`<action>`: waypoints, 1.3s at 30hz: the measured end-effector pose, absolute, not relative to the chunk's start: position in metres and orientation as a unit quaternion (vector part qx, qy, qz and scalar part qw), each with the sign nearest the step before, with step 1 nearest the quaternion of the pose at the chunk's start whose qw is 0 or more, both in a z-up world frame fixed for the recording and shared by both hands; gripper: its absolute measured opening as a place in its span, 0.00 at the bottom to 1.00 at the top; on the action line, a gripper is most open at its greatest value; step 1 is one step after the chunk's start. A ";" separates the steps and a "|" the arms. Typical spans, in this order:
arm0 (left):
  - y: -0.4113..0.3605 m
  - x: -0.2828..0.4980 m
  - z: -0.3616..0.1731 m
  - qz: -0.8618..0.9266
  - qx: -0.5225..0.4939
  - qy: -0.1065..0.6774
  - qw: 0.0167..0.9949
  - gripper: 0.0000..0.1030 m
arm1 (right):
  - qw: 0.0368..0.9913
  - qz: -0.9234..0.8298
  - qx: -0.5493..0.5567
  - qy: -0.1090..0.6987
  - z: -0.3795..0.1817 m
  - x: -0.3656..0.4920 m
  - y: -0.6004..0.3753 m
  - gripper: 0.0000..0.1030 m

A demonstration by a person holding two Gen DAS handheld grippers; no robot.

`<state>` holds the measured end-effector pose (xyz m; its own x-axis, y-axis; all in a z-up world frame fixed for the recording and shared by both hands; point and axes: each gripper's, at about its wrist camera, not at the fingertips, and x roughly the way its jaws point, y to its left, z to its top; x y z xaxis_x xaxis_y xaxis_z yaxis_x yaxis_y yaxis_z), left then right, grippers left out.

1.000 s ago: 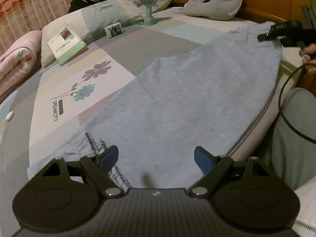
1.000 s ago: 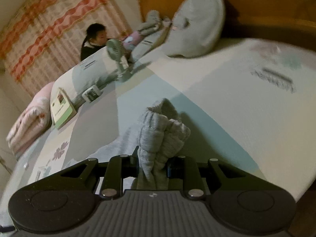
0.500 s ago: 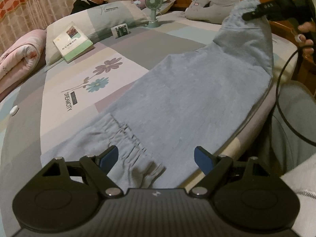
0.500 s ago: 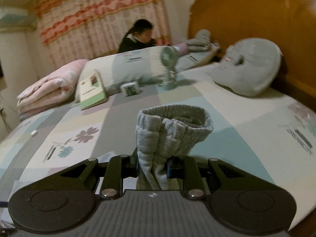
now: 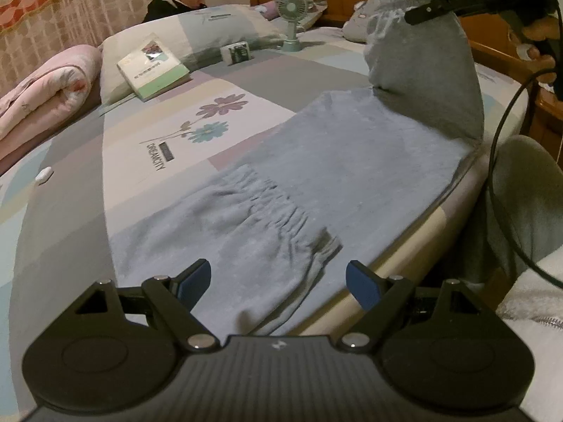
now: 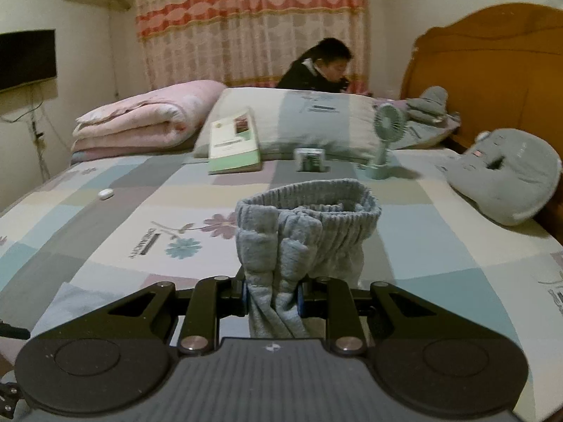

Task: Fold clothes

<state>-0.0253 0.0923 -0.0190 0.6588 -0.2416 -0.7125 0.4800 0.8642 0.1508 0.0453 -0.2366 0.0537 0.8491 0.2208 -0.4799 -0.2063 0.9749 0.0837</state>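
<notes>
Grey sweatpants lie along the near edge of the patchwork bed. Their gathered elastic end rests flat just ahead of my left gripper, which hovers open above it with nothing between its blue pads. The other end is lifted off the bed at the right. My right gripper is shut on it. In the right wrist view the ribbed end stands bunched above the shut right gripper, with fabric hanging below the jaws.
A book, a small box and a desk fan stand by the pillow. A folded pink quilt lies left, a grey plush cushion right. A person sits beyond the bed. A black cable hangs by the bed edge.
My right gripper has raised its end of the sweatpants high off the bed and turned to face across it. My left gripper has drawn back, and the gathered end now shows ahead of it.
</notes>
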 end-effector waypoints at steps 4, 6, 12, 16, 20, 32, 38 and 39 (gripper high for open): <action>0.102 -0.029 -0.018 -0.205 0.170 0.358 0.895 0.82 | 0.958 0.132 0.003 0.253 0.059 0.045 -0.210 0.25; 0.106 -0.031 -0.017 -0.206 0.173 0.356 0.895 0.82 | 0.957 0.142 -0.004 0.254 0.062 0.046 -0.197 0.25; 0.120 -0.039 -0.011 -0.202 0.170 0.344 0.901 0.82 | 0.949 0.178 -0.026 0.259 0.065 0.046 -0.157 0.25; 0.130 -0.044 -0.006 -0.198 0.167 0.336 0.905 0.89 | 0.943 0.201 -0.045 0.261 0.067 0.045 -0.130 0.25; 0.141 -0.049 -0.003 -0.194 0.161 0.330 0.910 0.90 | 0.937 0.226 -0.059 0.262 0.069 0.043 -0.104 0.25; 0.171 -0.058 -0.004 -0.164 0.145 0.330 0.918 0.90 | 0.921 0.287 -0.116 0.235 0.074 0.028 -0.032 0.24; 0.183 -0.059 -0.005 -0.145 0.129 0.331 0.923 0.90 | 0.911 0.297 -0.181 0.223 0.060 0.018 0.003 0.24; 0.184 -0.059 -0.004 -0.143 0.127 0.330 0.924 0.90 | 0.910 0.298 -0.187 0.221 0.059 0.017 0.007 0.24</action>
